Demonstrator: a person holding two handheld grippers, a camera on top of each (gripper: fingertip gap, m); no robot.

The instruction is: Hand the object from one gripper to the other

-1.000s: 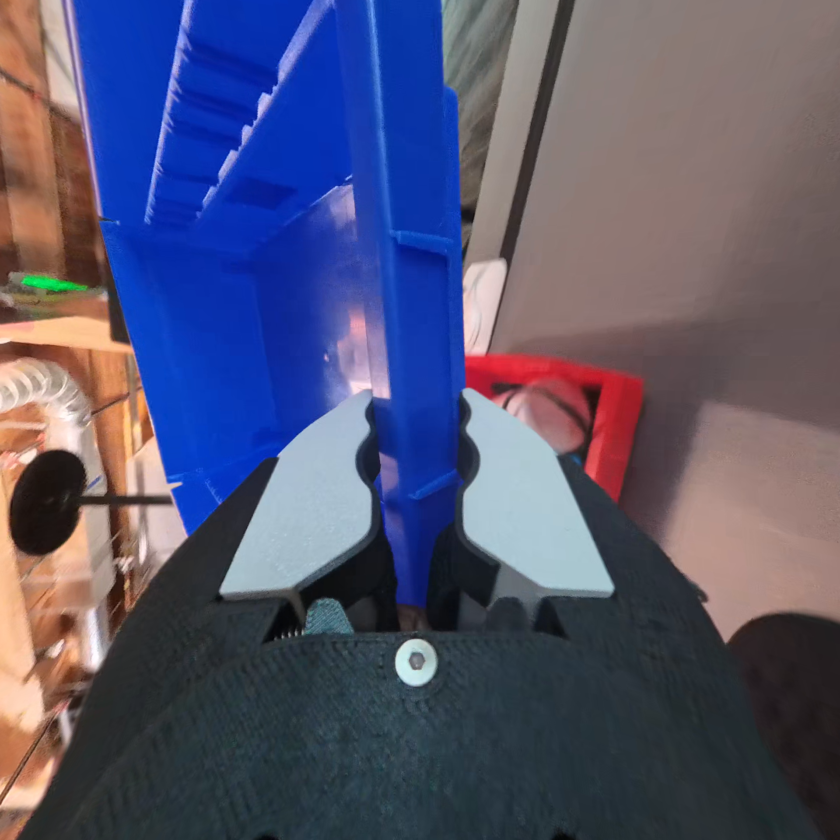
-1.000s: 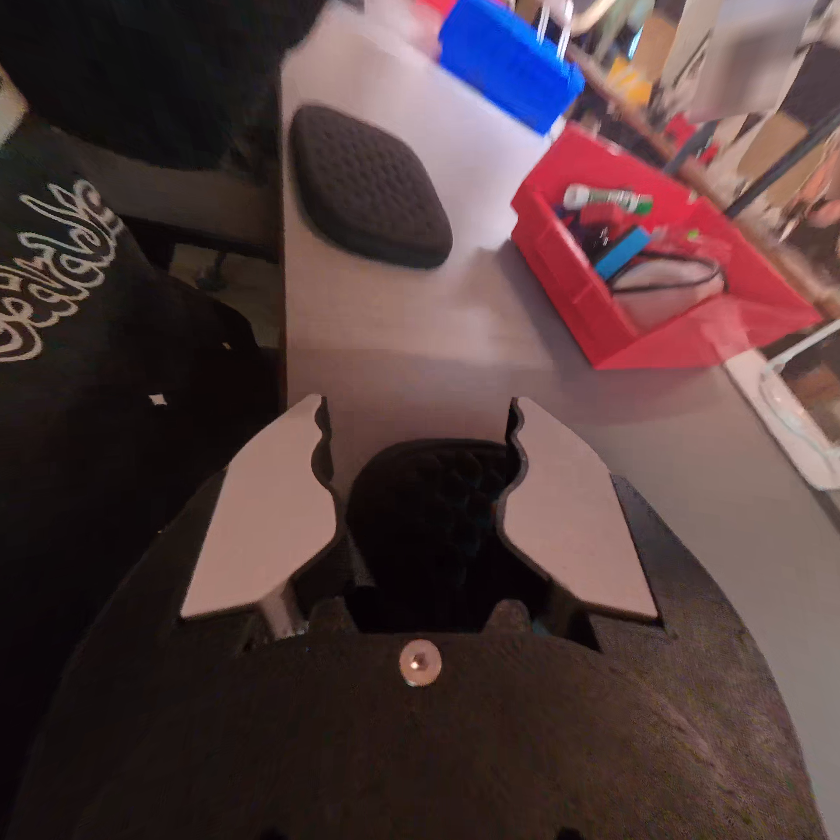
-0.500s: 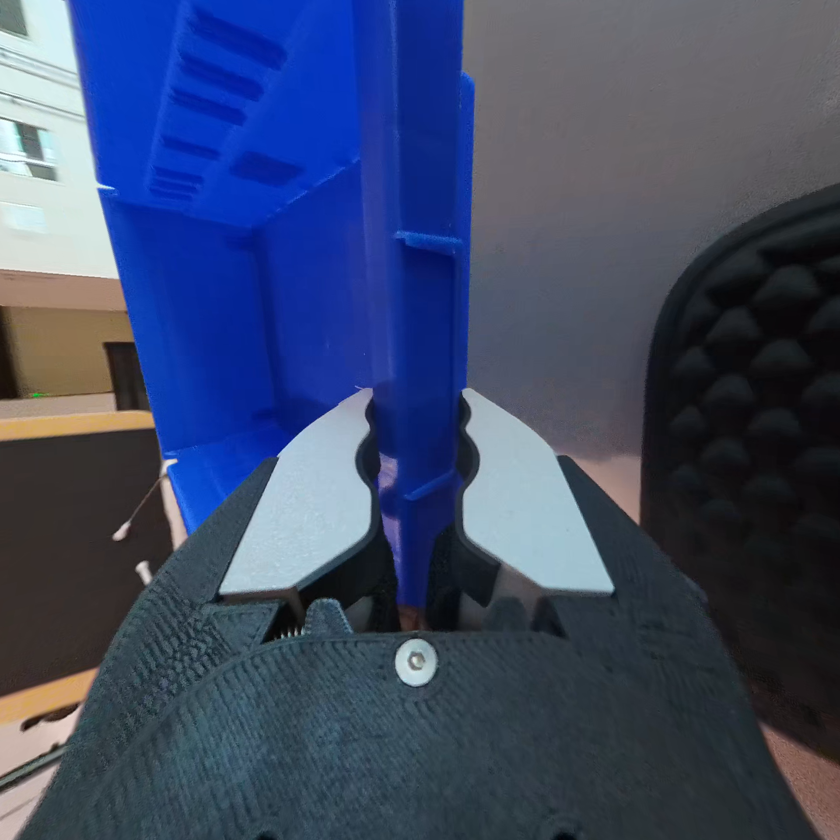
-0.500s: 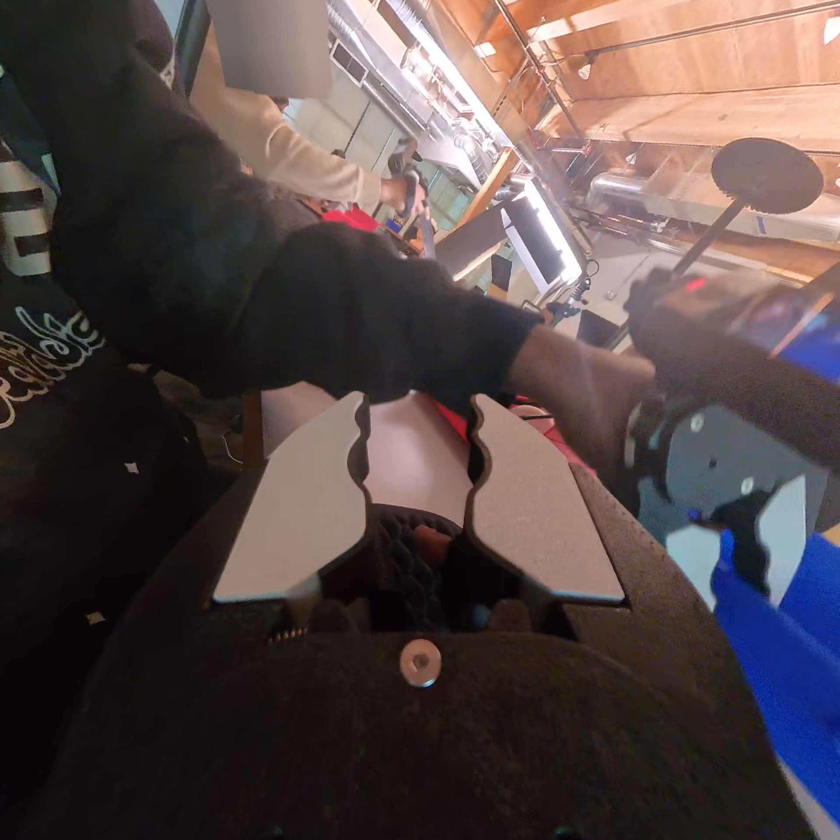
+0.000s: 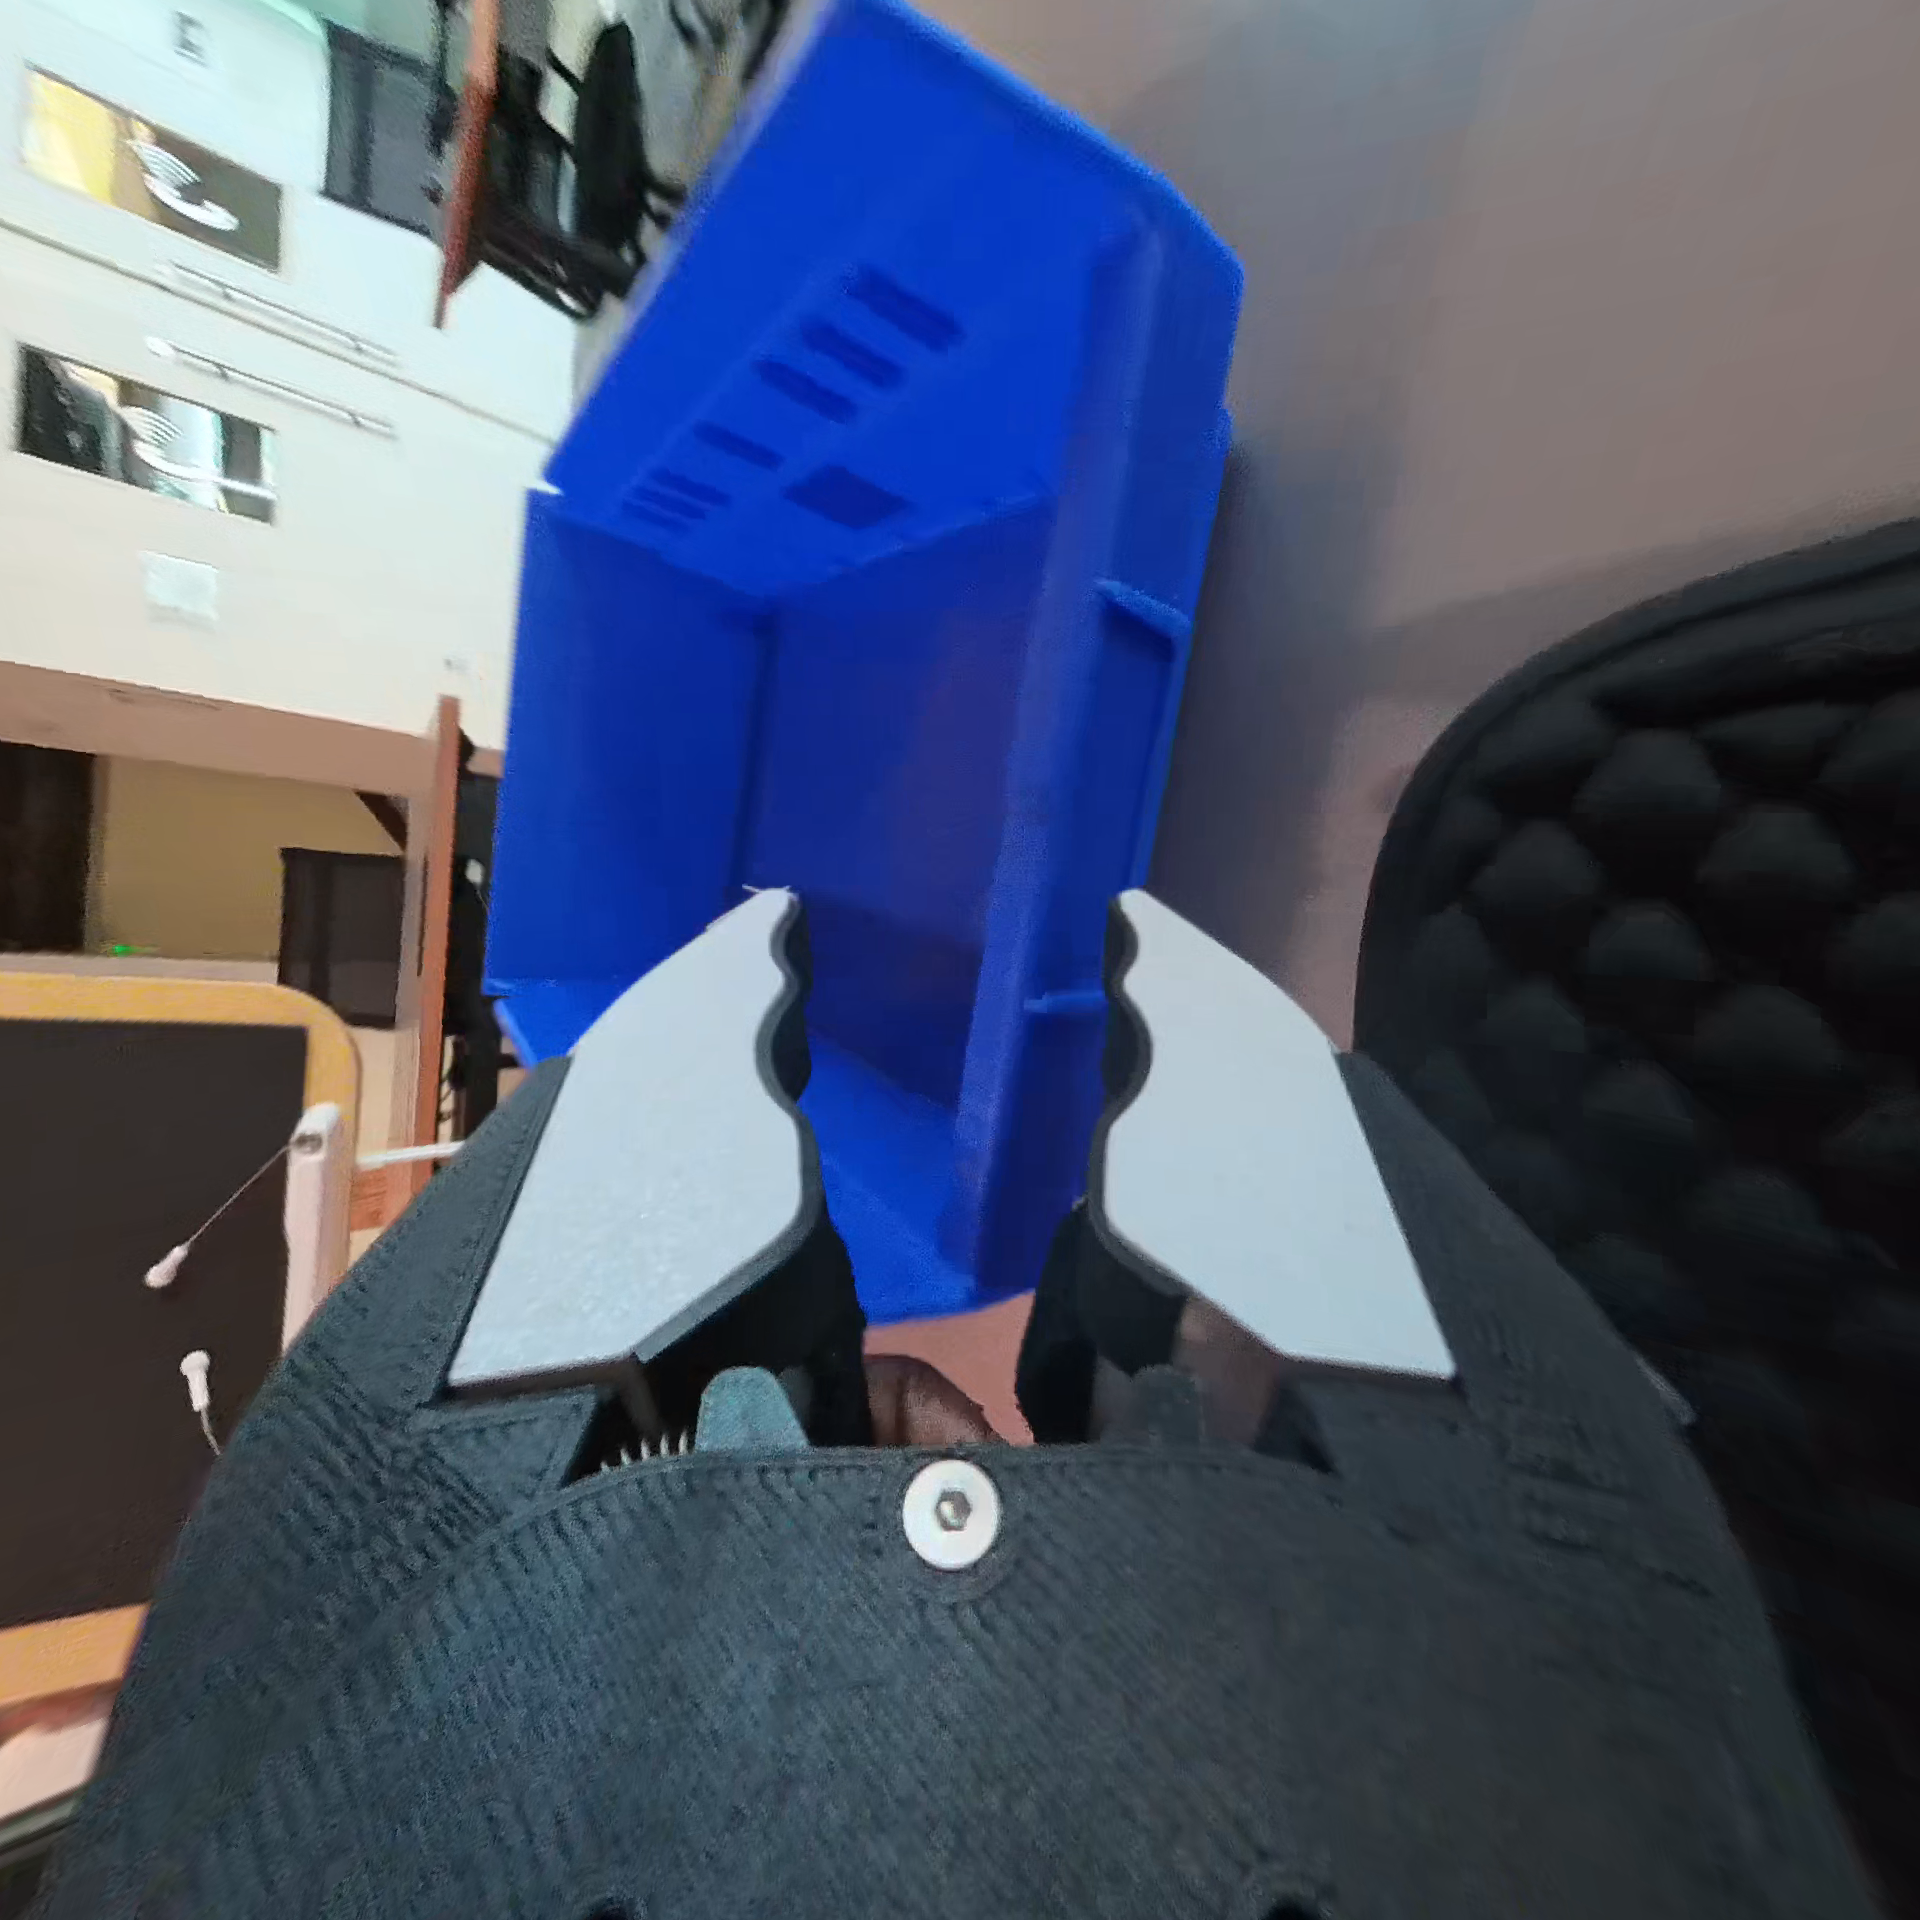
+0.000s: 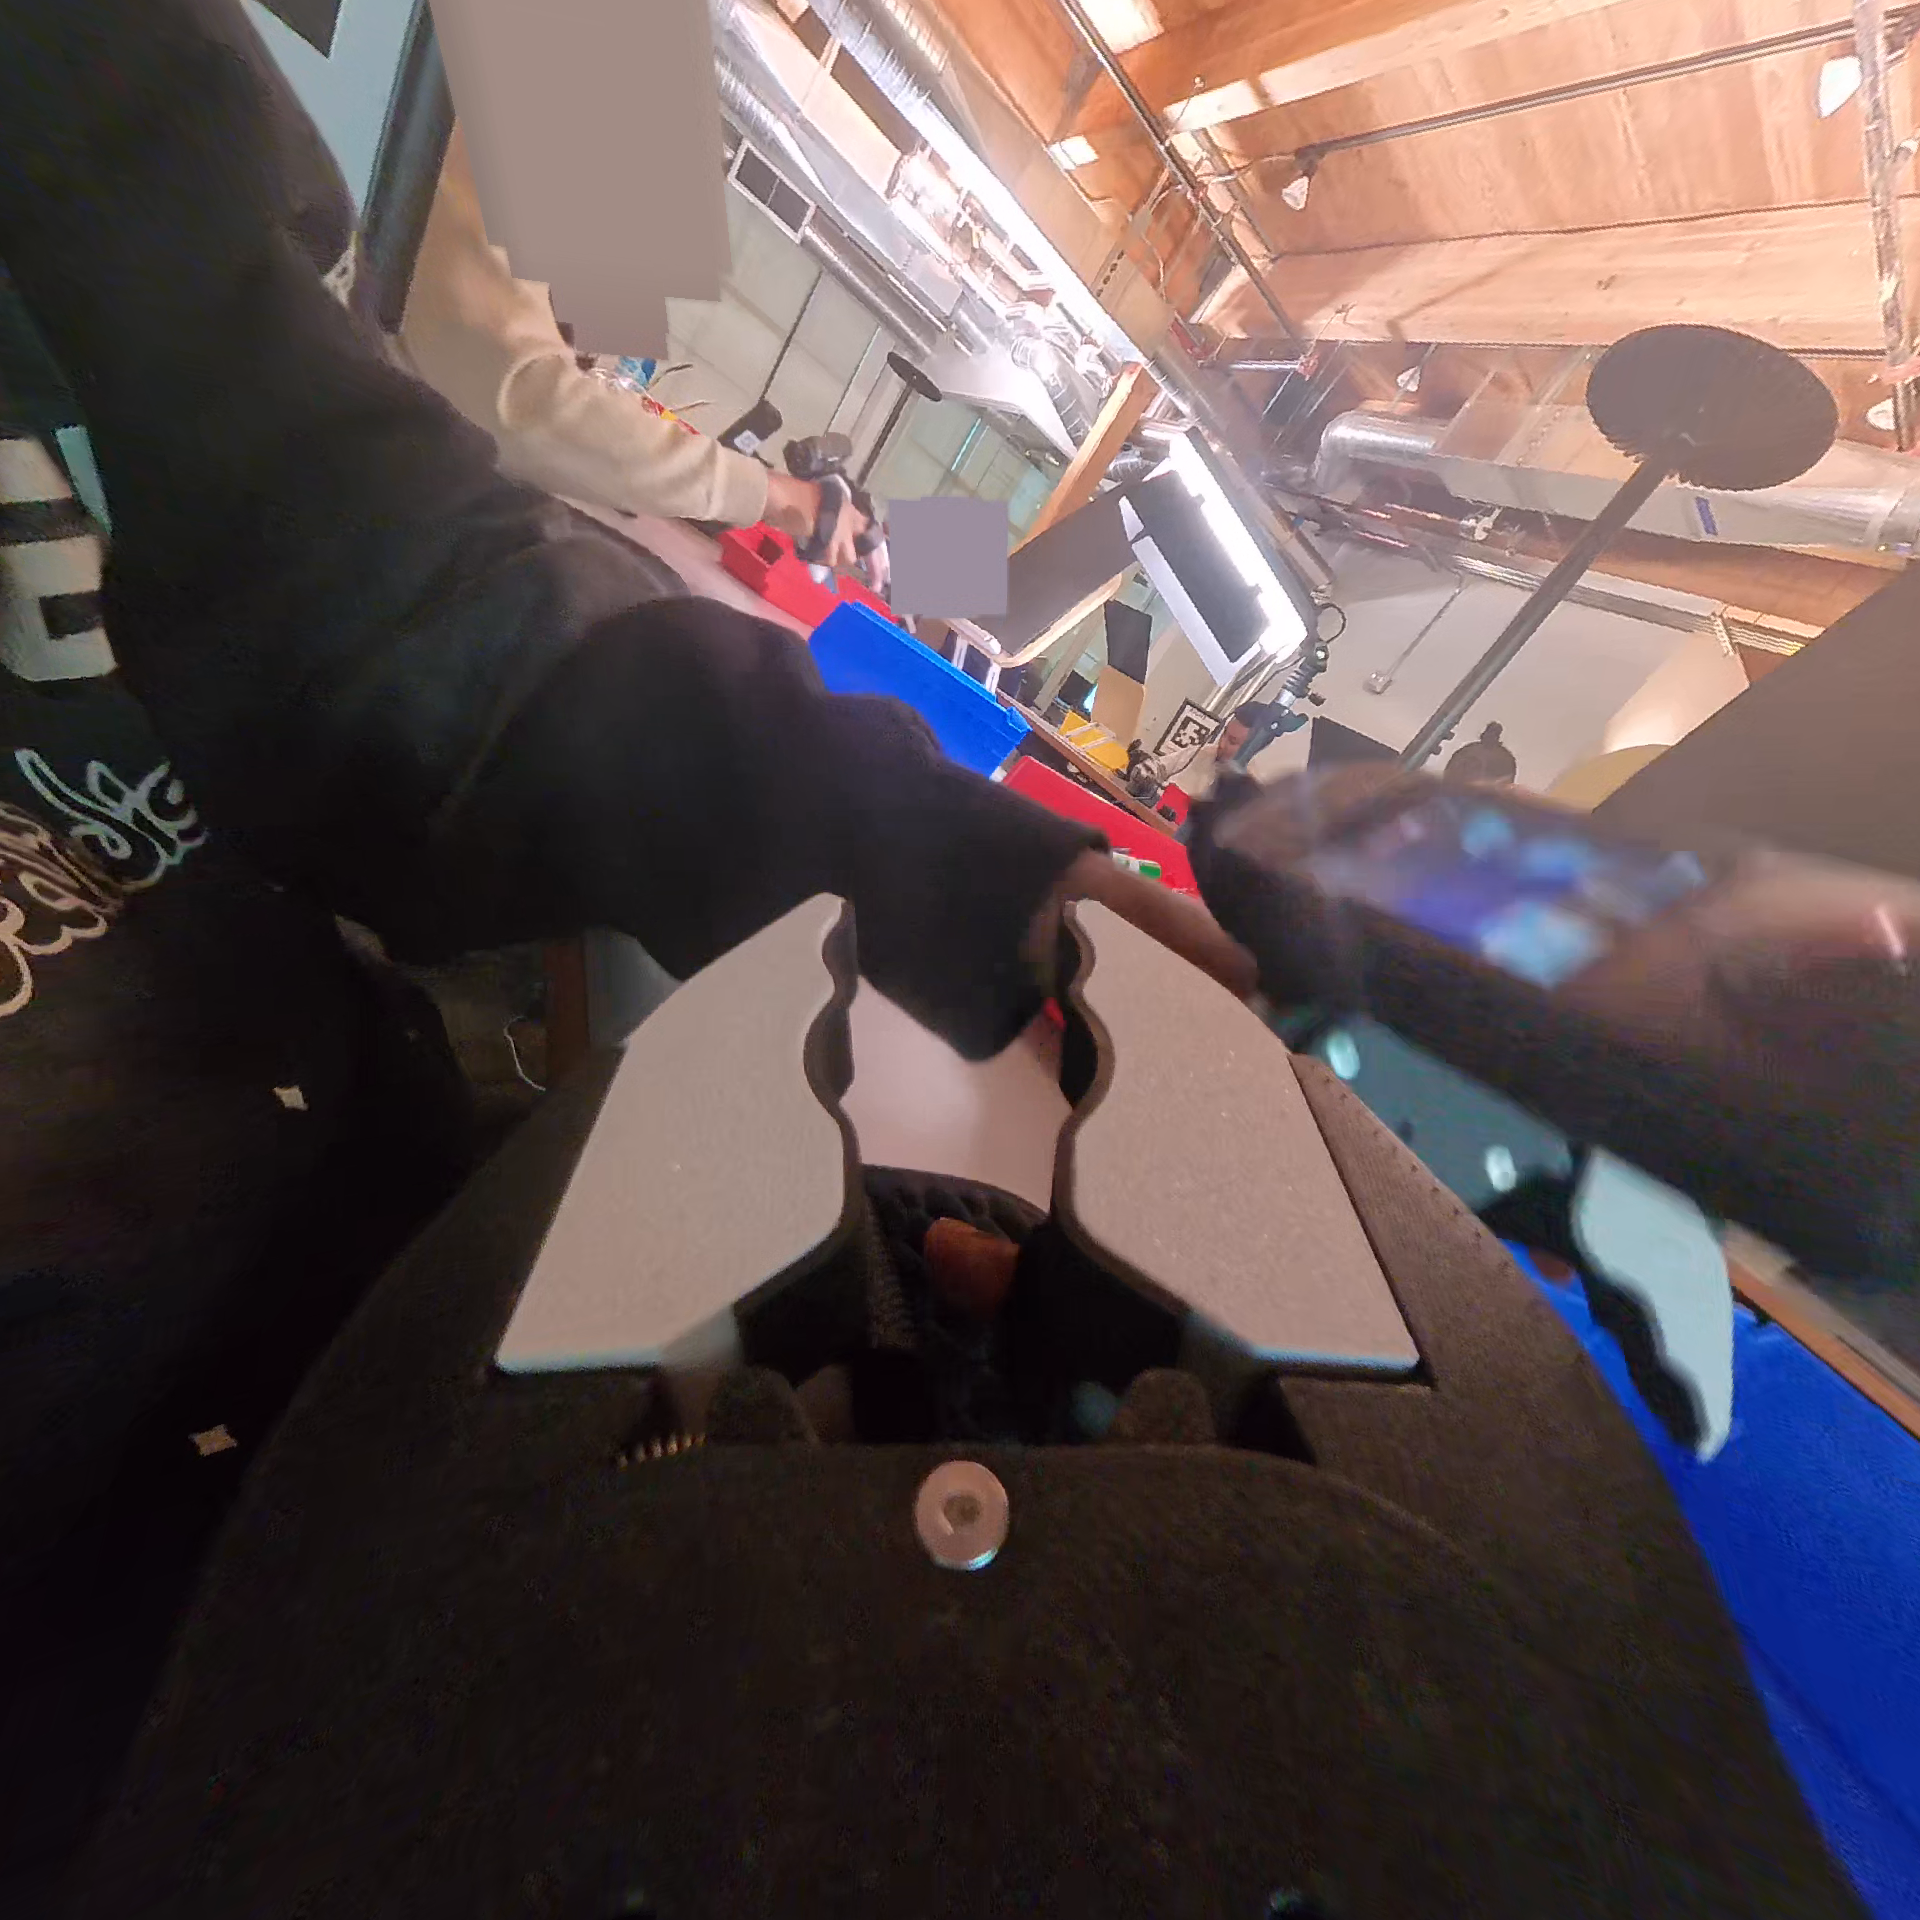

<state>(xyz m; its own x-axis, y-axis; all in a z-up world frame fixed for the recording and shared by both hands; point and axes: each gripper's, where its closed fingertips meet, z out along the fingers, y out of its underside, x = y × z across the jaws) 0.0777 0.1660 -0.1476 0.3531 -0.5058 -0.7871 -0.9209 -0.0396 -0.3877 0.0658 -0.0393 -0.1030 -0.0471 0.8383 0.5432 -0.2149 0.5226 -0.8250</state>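
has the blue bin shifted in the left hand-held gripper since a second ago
Yes. The blue bin wall was clamped between the left hand-held gripper fingers; now they are spread, and the bin leans left, away from the black pad.

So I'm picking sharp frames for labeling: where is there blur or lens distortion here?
Left wrist view: the blue bin is motion-smeared, its own claw crisp. Right wrist view: the other claw at right is smeared; the ceiling beams bow from the wide-angle lens.
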